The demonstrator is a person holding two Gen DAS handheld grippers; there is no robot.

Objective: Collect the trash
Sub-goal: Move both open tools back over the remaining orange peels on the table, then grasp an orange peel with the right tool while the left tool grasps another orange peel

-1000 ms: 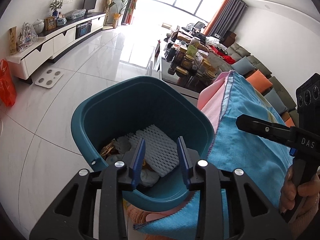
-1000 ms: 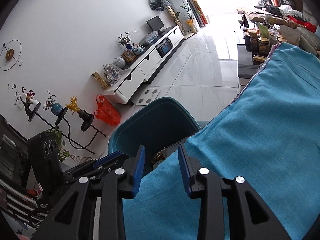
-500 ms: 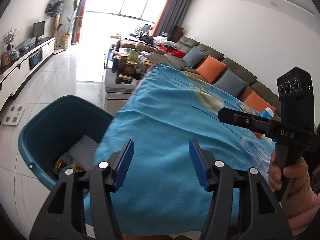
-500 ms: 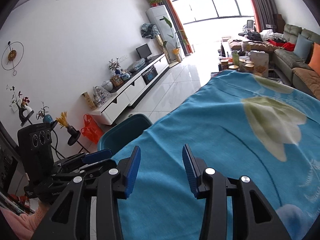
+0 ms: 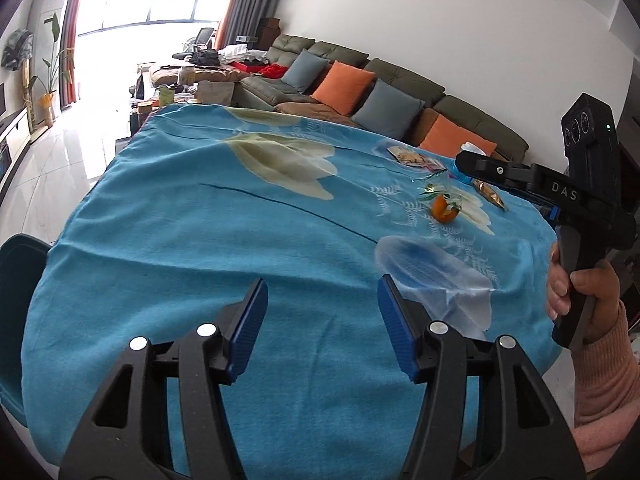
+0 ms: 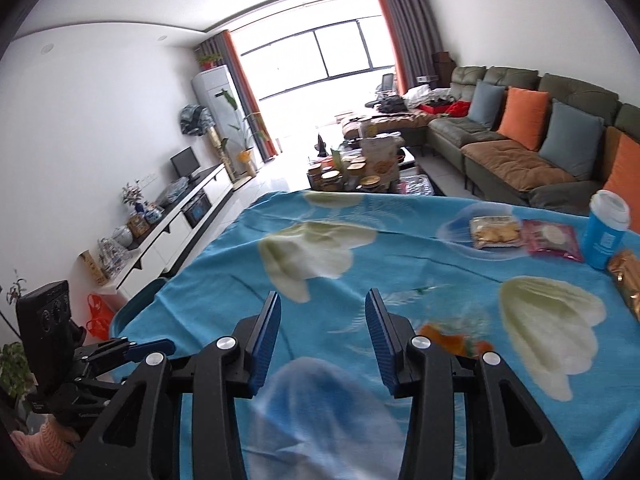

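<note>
My left gripper (image 5: 320,316) is open and empty over the near edge of the blue cloth-covered table (image 5: 200,240). My right gripper (image 6: 322,336) is open and empty, also over the table. Orange peel in clear wrap (image 5: 444,210) lies on the right part of the table; in the right wrist view it (image 6: 454,340) lies just right of my fingers. Snack packets (image 6: 496,232), a pink packet (image 6: 550,238), a blue cup (image 6: 606,232) and a gold wrapper (image 6: 630,280) lie at the far right. The teal trash bin (image 5: 20,264) stands at the table's left edge.
A sofa (image 5: 360,88) with orange and grey cushions runs behind the table. A coffee table (image 6: 360,172) crowded with jars stands beyond. A white TV cabinet (image 6: 172,224) lines the left wall. An orange bag (image 6: 98,316) sits on the floor.
Both grippers have swung away from the trash bin toward the table top and its remaining litter. Both jaws have opened wider. The bin has slid to the left edge of view.
</note>
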